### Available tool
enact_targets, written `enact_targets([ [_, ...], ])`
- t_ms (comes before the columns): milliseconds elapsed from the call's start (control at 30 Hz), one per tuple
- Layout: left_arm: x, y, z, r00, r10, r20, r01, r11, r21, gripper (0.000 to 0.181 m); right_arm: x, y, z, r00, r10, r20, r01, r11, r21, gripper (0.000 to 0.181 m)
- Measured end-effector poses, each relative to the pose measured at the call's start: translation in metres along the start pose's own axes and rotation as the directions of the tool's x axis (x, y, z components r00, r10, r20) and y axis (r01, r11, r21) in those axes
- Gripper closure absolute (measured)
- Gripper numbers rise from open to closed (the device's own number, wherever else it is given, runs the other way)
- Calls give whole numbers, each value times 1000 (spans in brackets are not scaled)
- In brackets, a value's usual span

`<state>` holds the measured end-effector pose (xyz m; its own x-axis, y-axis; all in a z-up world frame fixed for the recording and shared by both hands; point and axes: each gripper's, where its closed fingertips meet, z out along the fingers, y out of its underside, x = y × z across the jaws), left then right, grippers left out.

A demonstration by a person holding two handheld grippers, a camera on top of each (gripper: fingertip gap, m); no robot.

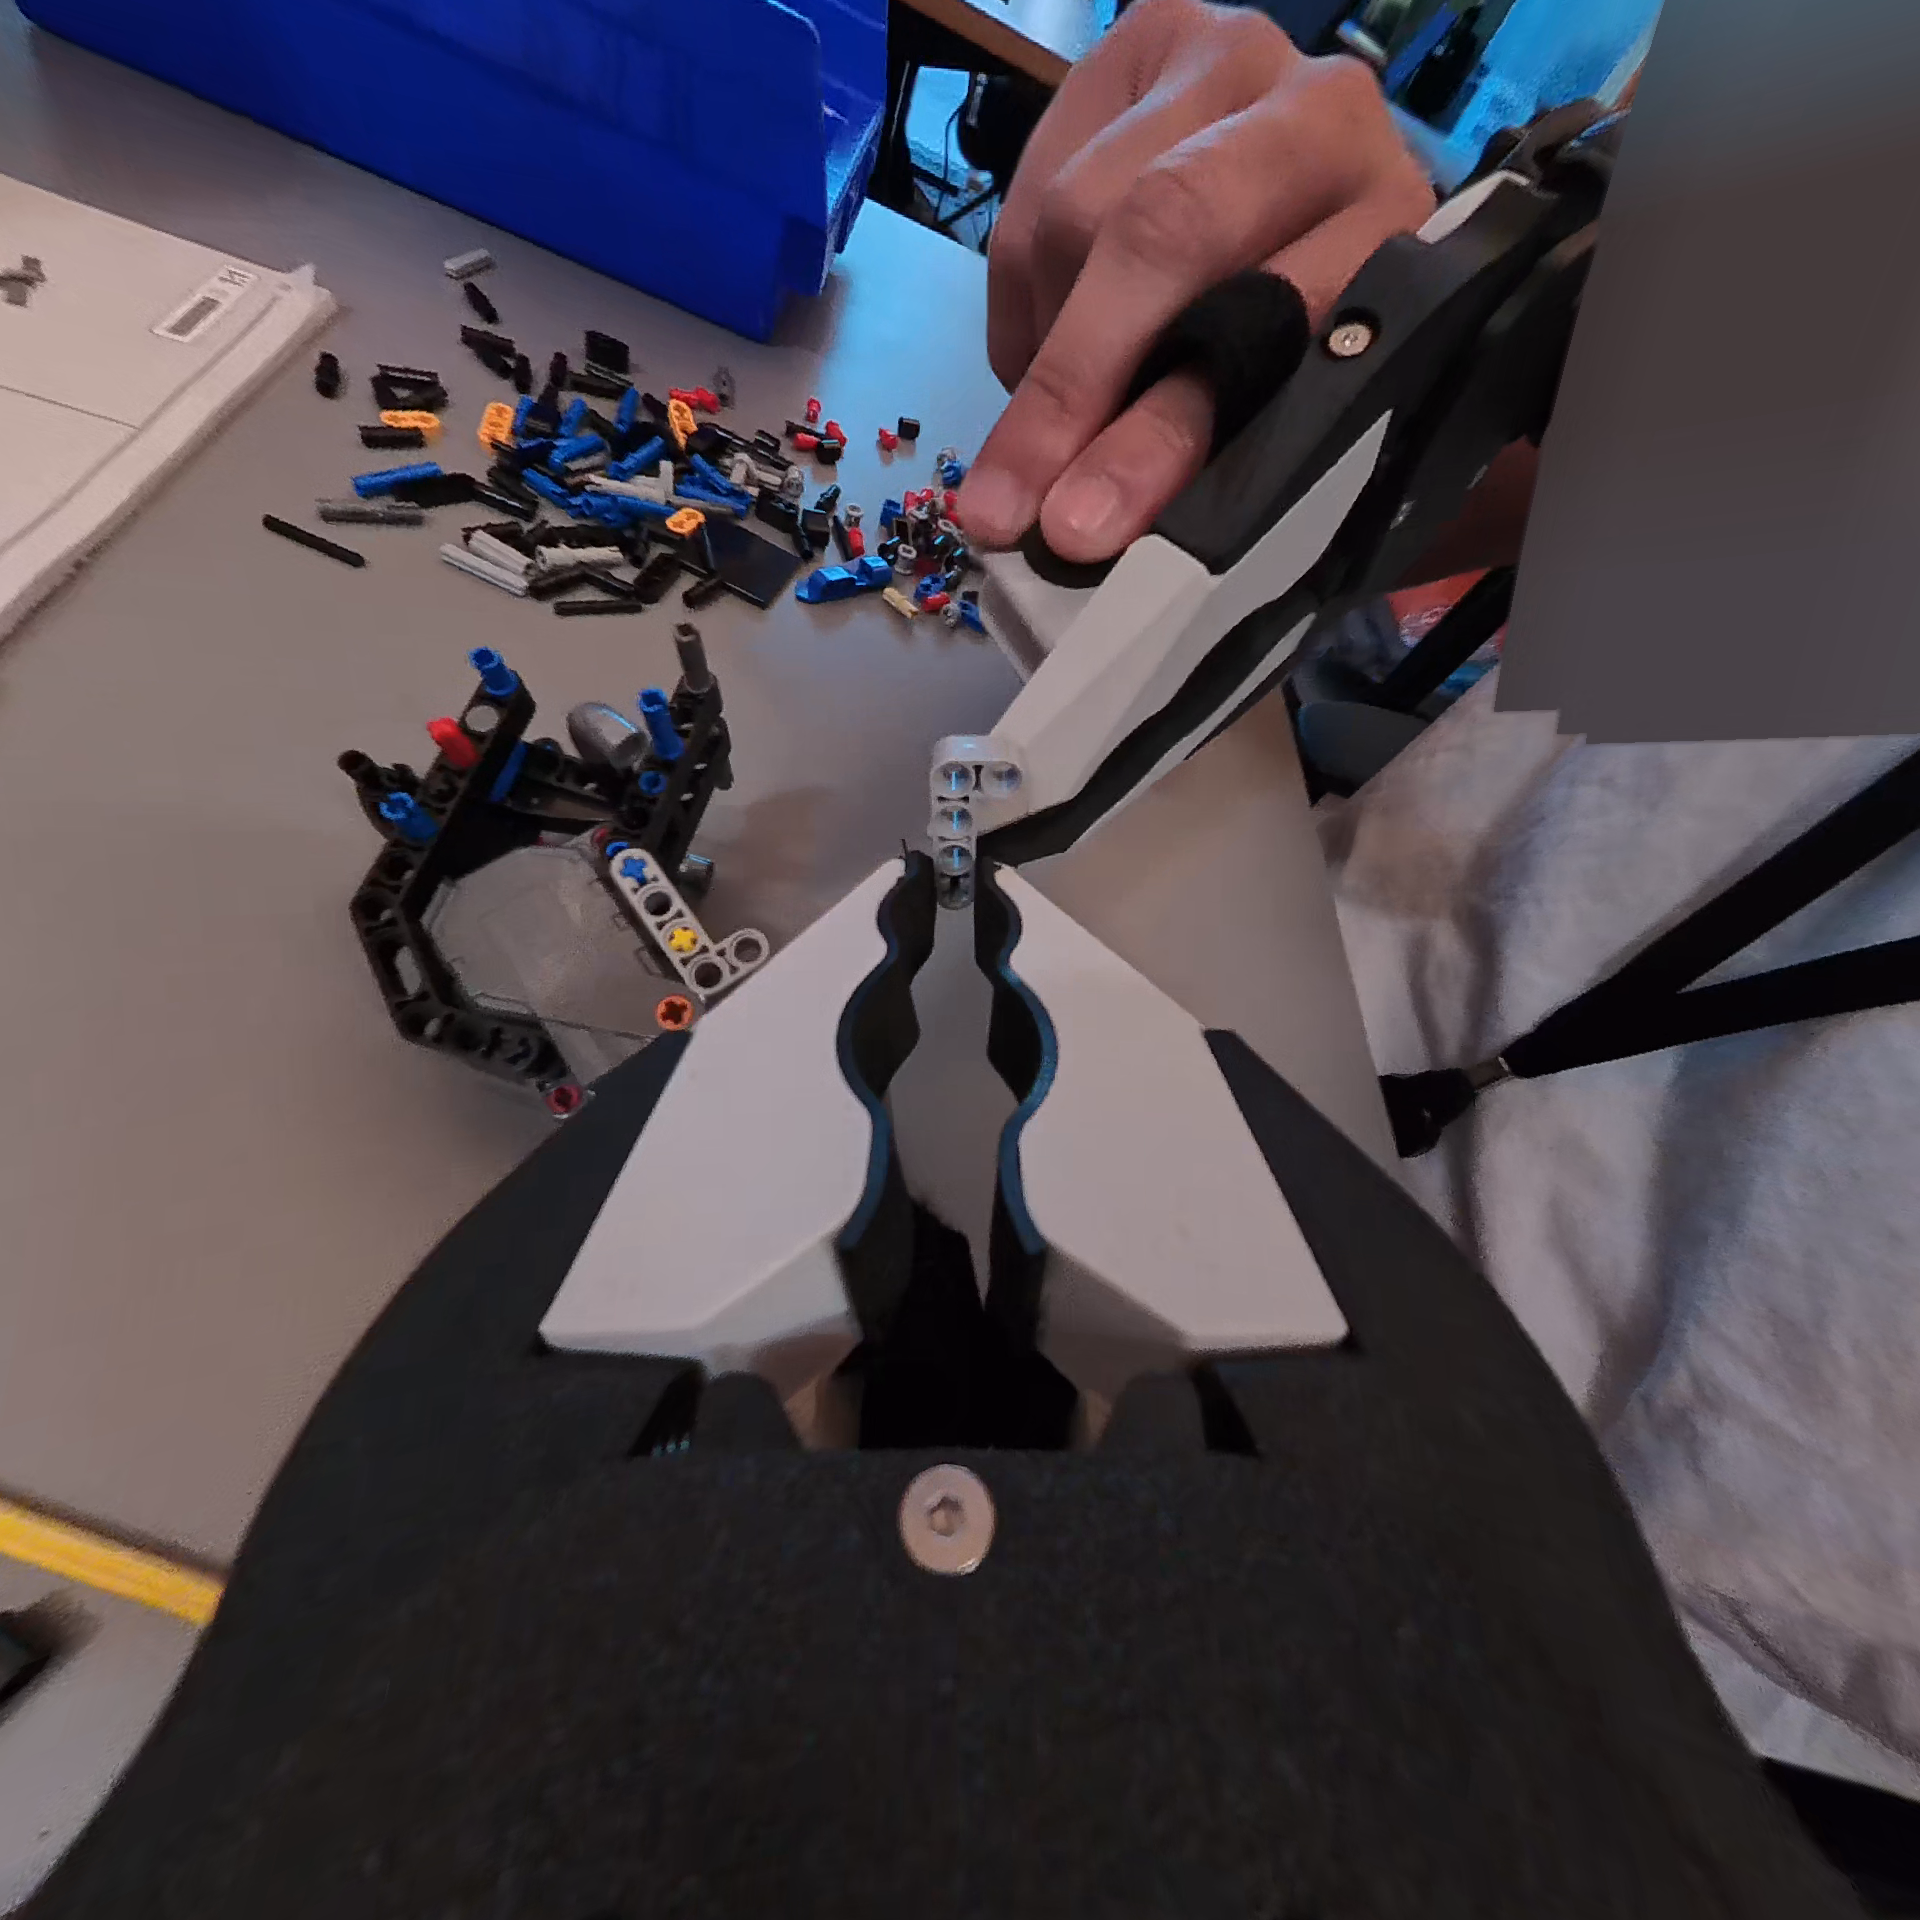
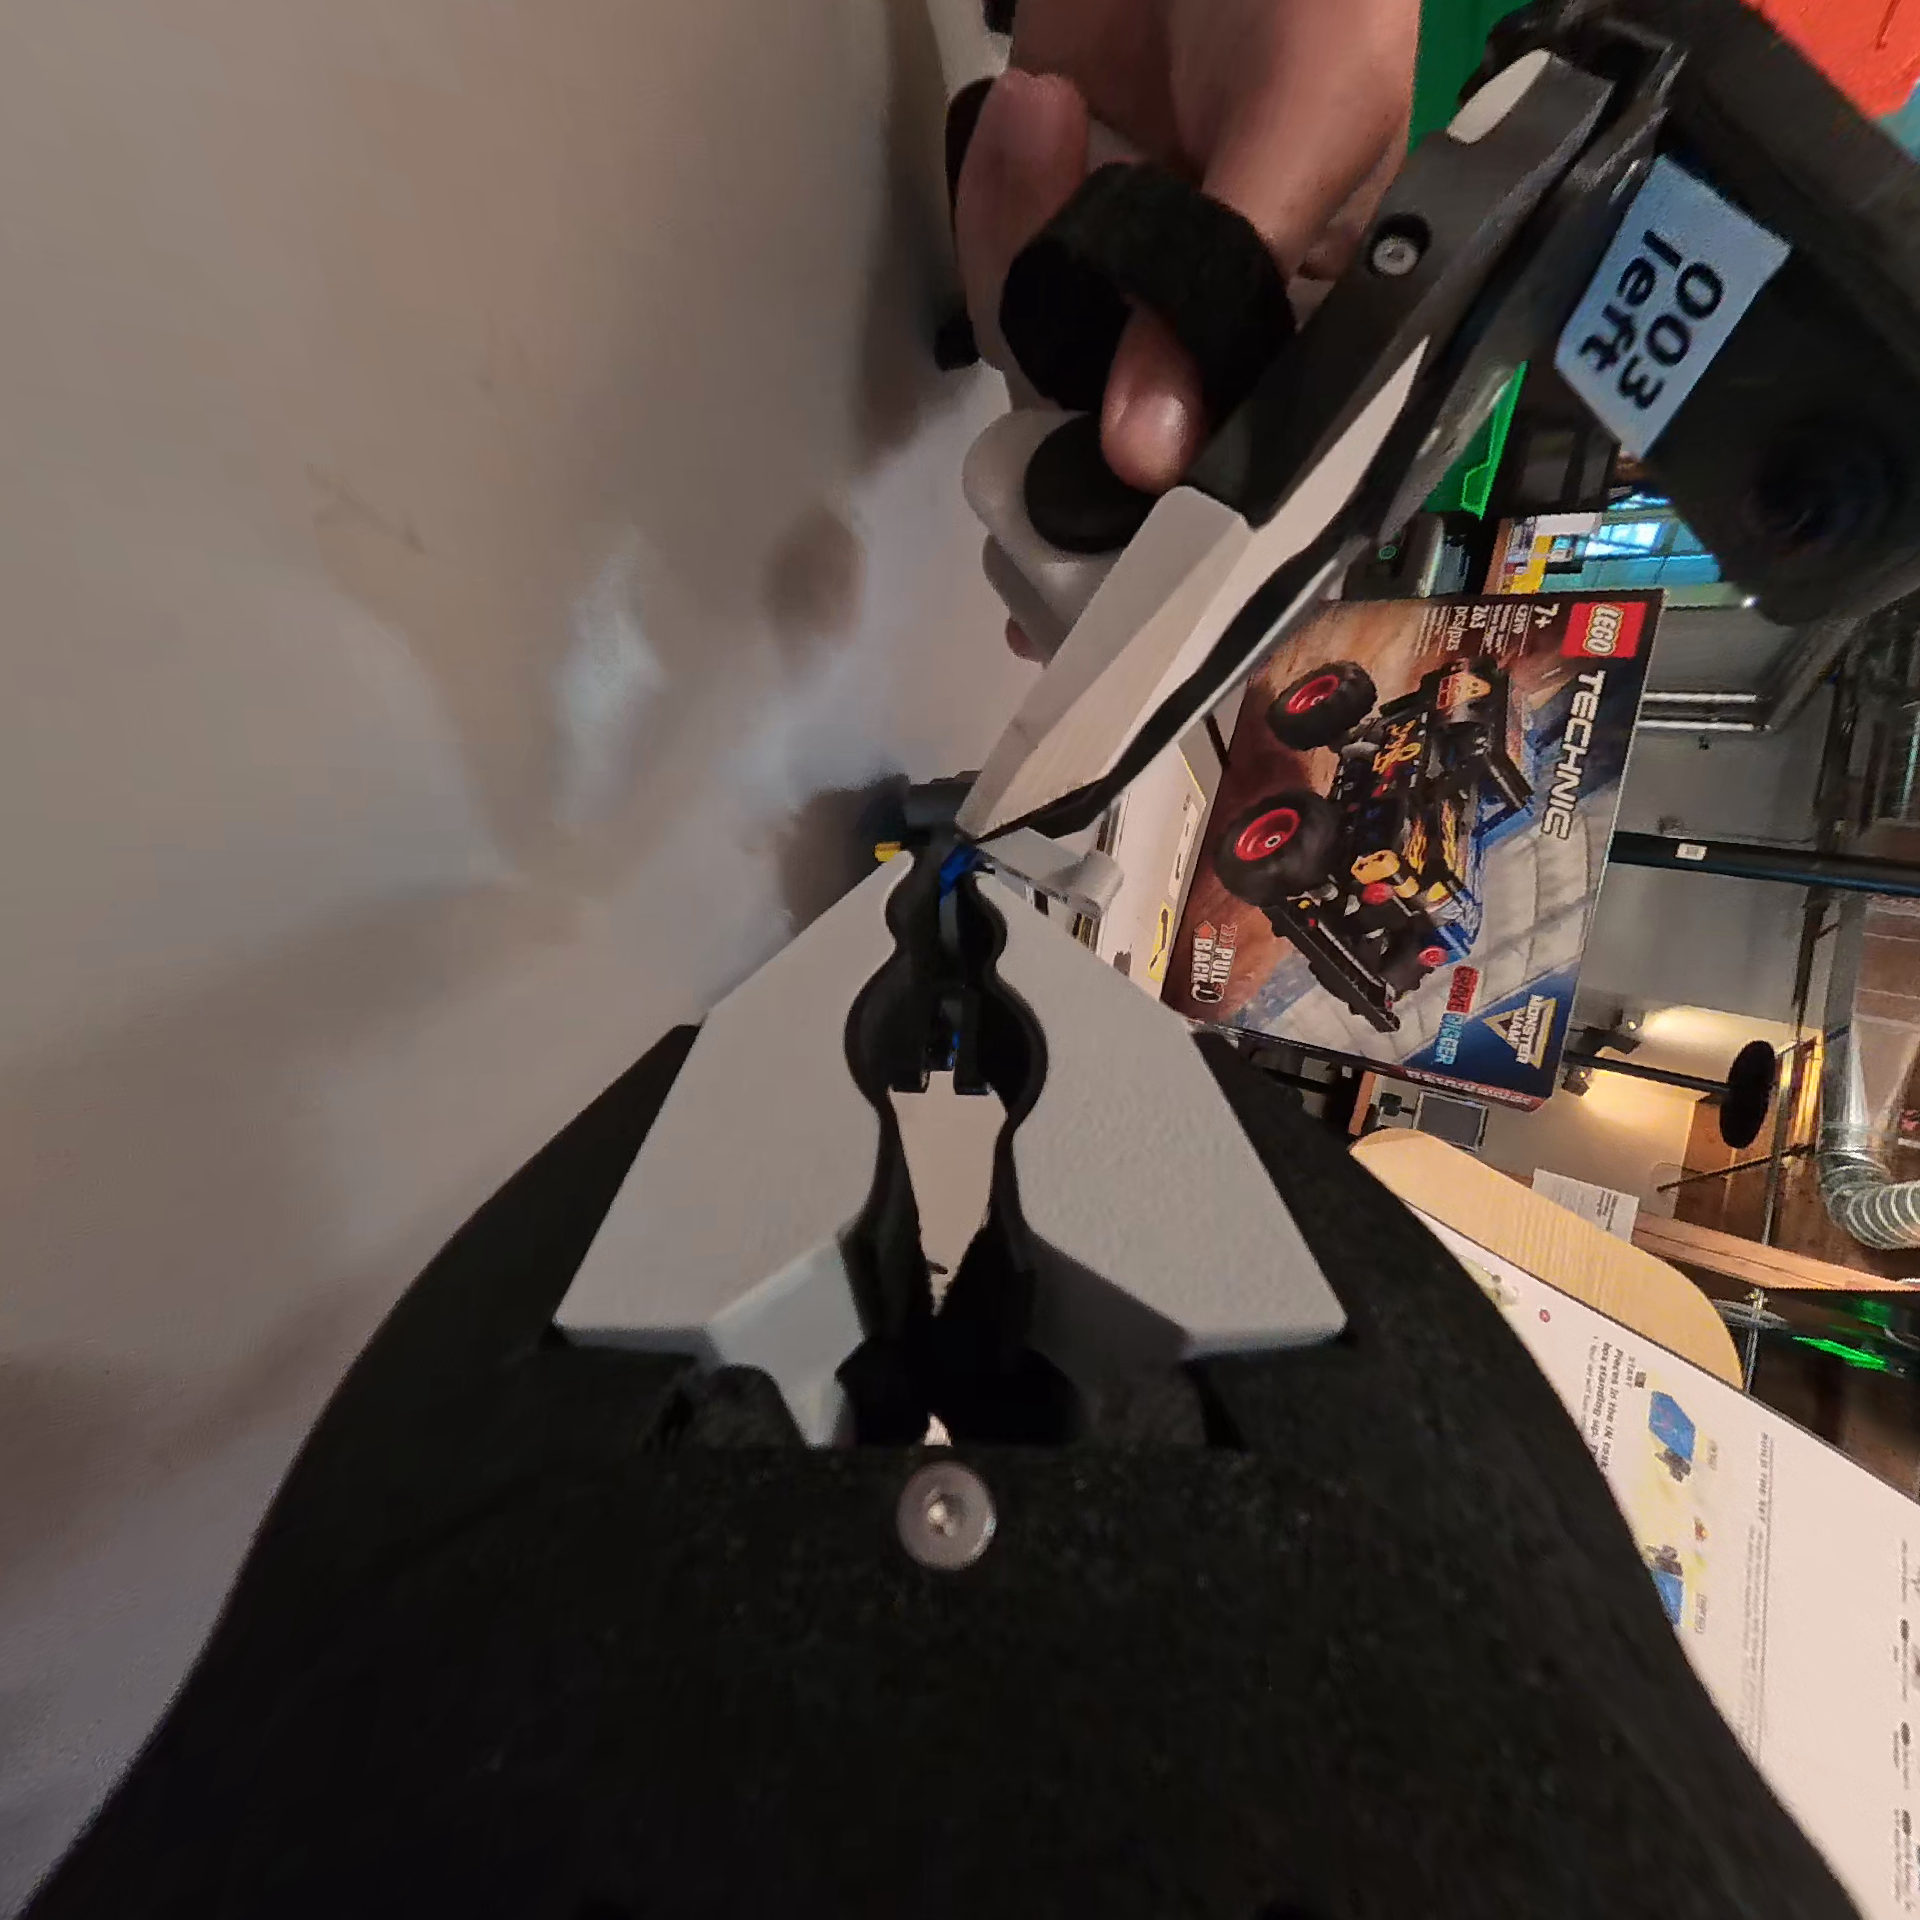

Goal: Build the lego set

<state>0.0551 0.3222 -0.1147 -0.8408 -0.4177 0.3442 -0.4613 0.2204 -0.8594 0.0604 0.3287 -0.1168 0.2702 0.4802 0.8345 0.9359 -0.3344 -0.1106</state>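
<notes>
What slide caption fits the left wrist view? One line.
Left tool and right tool meet at a grey L-shaped piece above a half-built frame and loose pieces.

On the table point(image 1: 187, 1247), the half-built frame point(image 1: 520, 883) lies left of the left gripper point(image 1: 951, 883). The pile of loose parts point(image 1: 644, 488) lies behind the frame, the paper sheets point(image 1: 114, 384) left of the pile, and the bin point(image 1: 520, 135) farthest back. The L-shaped beam point(image 1: 961, 805) stands between both grippers' tips. In the right wrist view, the set's box point(image 2: 1403, 842) stands behind the grippers.
</notes>
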Motion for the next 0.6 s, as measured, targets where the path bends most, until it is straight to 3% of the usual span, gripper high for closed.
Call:
enact_targets([
  [300, -3, 7, 5, 1000, -1, 17, 2, 999, -40, 176, -8, 0, 4, 999, -26, 27, 26, 1000, -18, 180],
  [600, -5, 3, 2, 999, 16, 32, -15, 999, -29, 176, -3, 2, 5, 992, 126, 19, -128, 988, 87, 179],
])
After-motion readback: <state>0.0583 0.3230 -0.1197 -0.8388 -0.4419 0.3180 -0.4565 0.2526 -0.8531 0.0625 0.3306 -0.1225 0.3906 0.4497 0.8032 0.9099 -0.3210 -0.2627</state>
